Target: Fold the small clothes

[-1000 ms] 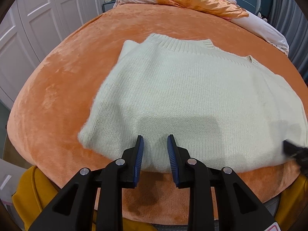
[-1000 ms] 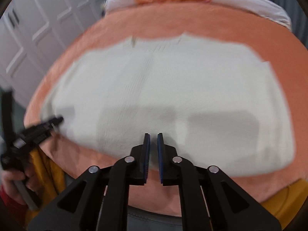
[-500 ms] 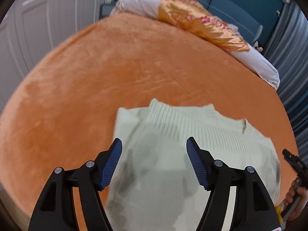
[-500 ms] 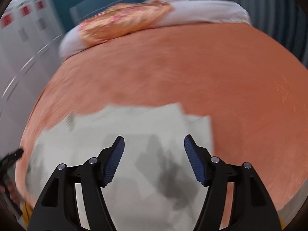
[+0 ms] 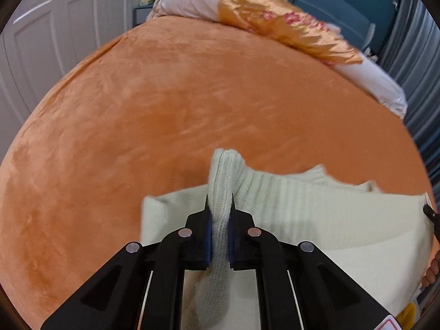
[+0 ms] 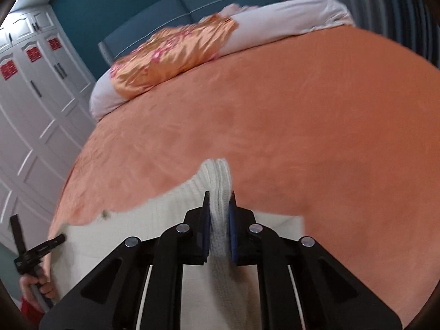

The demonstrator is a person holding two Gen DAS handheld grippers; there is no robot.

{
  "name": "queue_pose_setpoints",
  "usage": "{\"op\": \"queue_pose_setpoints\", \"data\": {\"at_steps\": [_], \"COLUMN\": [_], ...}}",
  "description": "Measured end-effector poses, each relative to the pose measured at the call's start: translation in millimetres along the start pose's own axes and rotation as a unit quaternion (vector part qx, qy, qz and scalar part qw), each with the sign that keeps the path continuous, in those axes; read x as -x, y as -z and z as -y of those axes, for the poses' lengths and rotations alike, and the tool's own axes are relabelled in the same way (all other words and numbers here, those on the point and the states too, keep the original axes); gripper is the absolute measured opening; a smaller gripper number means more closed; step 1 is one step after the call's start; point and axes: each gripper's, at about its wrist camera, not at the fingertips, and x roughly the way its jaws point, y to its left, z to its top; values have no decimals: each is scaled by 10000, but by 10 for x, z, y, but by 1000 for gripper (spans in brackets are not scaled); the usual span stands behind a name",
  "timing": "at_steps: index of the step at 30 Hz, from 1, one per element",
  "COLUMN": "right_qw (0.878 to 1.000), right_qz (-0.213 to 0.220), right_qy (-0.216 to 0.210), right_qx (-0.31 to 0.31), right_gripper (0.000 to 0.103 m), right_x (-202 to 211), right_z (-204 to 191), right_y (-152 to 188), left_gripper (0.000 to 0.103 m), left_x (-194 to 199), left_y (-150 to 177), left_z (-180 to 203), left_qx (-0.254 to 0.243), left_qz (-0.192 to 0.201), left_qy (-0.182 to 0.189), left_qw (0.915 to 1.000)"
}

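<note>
No text, brand or number can be read in either view. The red patches point(image 6: 53, 44) on the upper wardrobe doors point(image 6: 41, 88) in the right wrist view are too blurred to tell whether they carry characters. A red-edged sticker point(image 5: 389, 324) at the lower corner of the left wrist view shows only its border.

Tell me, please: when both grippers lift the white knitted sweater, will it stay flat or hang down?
It will probably sag: the sweater already bunches into soft ridges where the left gripper and right gripper pinch it. The thick ribbed knit likely grips well rather than slipping.
</note>
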Motion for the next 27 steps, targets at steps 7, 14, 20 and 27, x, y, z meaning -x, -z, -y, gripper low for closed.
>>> {"op": "queue_pose_setpoints", "data": {"at_steps": [7, 14, 20, 27], "right_qw": [9963, 9972, 9692, 9665], "right_qz": [-754, -94, -1312, -1350], "right_qy": [352, -334, -989, -884], "right_qx": [-226, 664, 1835, 1995], "right_gripper": [19, 20, 19, 19], "right_x": [-378, 460, 264, 507], "right_z": [210, -615, -1479, -1516], "right_y": [157, 356, 1403, 1638], "left_gripper": [21, 50, 49, 51], "left_x": [-167, 837, 563, 624], "left_y": [87, 366, 1077, 1409], "left_z": [-15, 501, 1097, 1068], "left_qx": [206, -166, -952, -998], "left_qz": [-46, 931, -166, -148], "left_qy": [-427, -474, -119, -333], "left_qw": [9989, 9944, 9952, 9943]}}
